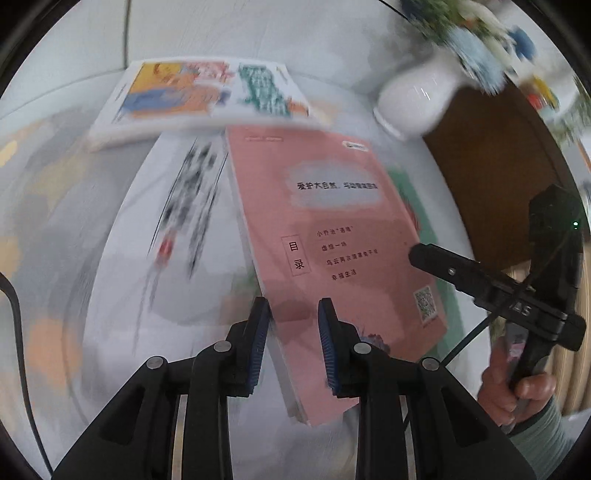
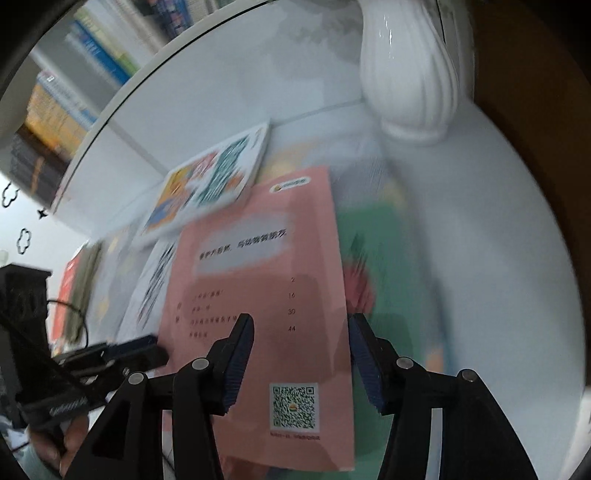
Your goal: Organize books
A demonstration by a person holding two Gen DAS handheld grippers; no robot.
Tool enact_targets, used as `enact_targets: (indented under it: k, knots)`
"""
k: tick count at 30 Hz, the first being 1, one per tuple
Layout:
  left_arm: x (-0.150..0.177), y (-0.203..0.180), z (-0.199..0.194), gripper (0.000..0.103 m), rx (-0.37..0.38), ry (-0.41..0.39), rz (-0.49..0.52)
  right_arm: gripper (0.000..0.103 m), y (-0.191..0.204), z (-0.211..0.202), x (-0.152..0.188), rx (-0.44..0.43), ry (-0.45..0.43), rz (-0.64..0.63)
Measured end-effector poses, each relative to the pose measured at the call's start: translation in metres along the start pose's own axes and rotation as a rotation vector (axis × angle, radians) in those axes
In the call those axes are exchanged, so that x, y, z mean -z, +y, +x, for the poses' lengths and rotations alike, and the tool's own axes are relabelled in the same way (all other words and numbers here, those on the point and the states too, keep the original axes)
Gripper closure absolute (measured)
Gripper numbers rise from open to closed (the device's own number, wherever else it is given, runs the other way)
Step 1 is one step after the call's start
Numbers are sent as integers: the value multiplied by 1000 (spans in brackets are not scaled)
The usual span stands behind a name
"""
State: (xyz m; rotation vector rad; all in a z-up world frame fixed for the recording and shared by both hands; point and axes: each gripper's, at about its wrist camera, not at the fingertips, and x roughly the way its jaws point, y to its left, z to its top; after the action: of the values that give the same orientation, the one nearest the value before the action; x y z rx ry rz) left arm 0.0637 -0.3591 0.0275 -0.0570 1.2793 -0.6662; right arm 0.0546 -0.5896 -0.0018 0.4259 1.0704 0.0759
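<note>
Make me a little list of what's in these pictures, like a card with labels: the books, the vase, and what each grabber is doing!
pink book: back cover up, lifted at an angle
left gripper: shut on the pink book's edge
right gripper: open, jaws either side of the pink book
colourful book: lying flat behind the pink one
green book: under the pink book, blurred
vase: white, ribbed, upright on the table

white table (image 2: 498, 221) – white wall (image 1: 221, 29) | brown floor (image 1: 491, 177) | bookshelf (image 2: 74, 92)
</note>
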Motion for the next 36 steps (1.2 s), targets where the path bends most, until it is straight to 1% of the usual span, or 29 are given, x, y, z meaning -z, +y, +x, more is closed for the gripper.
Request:
enact_targets:
  k: [1, 2, 3, 5, 6, 7, 8, 10, 12, 14, 16, 17, 18, 19, 20, 21, 24, 26, 27, 28, 30, 31, 32, 33, 34, 36]
  knots:
    - [14, 1, -6, 80, 1, 15, 8, 50, 5, -7, 21, -14, 13, 3]
    - [37, 1, -13, 80, 0, 39, 19, 50, 9, -12, 37, -25, 24, 4]
    - [52, 0, -17, 80, 1, 55, 25, 50, 13, -17, 55, -36, 36, 5]
    - [93, 0, -23, 80, 11, 115, 22, 49, 22, -32, 98, -59, 78, 7]
    - [114, -1, -26, 80, 21, 135, 18, 47, 25, -37, 117, -68, 102, 8]
    - [134, -2, -32, 80, 34, 144, 17, 44, 28, -42, 142, -83, 149, 14]
    - [151, -5, -36, 80, 45, 158, 16, 44, 30, -46, 157, -87, 170, 14]
    - [178, -8, -43, 80, 57, 181, 2, 42, 35, -56, 192, -100, 227, -15]
    - [193, -5, -48, 80, 78, 181, -56, 43, 38, -66, 213, -115, 269, -59]
    - [196, -3, -52, 80, 88, 148, -99, 43, 35, -70, 218, -108, 260, -60]
    - [193, -4, -51, 80, 81, 138, -107, 43, 28, -69, 210, -114, 224, -15]
    - [192, -4, -48, 79, 91, 137, -112, 43, 25, -68, 207, -126, 203, 0]
    - [191, -2, -43, 79, 106, 142, -136, 38, 24, -64, 205, -145, 179, 7]
    - [191, 2, -42, 78, 118, 138, -161, 25, 24, -61, 201, -187, 150, 14]
    - [194, 4, -42, 77, 135, 133, -181, 23, 24, -59, 201, -208, 146, 28]
    - [195, 7, -42, 77, 147, 132, -193, 22, 27, -55, 195, -207, 143, 43]
    - [202, 15, -47, 77, 170, 108, -204, 23, 25, -57, 191, -228, 140, 50]
    - [205, 19, -51, 77, 179, 98, -212, 24, 16, -63, 190, -299, 134, 115]
    - [206, 21, -52, 77, 185, 96, -220, 25, 10, -73, 188, -347, 118, 144]
    - [207, 25, -52, 77, 192, 94, -229, 27, 6, -85, 185, -428, 94, 181]
    - [210, 30, -56, 77, 193, 86, -255, 30, 8, -102, 180, -548, 64, 205]
    - [211, 34, -61, 77, 188, 77, -268, 31, 16, -113, 177, -624, 54, 199]
    - [212, 40, -69, 77, 188, 56, -287, 30, 24, -119, 174, -661, 55, 182]
    - [215, 51, -85, 77, 186, 14, -318, 31, 35, -124, 170, -685, 56, 152]
    - [216, 62, -99, 77, 177, -22, -343, 31, 54, -131, 165, -704, 57, 94]
    - [222, 90, -133, 77, 138, -107, -407, 30, 89, -135, 159, -726, 63, 11]
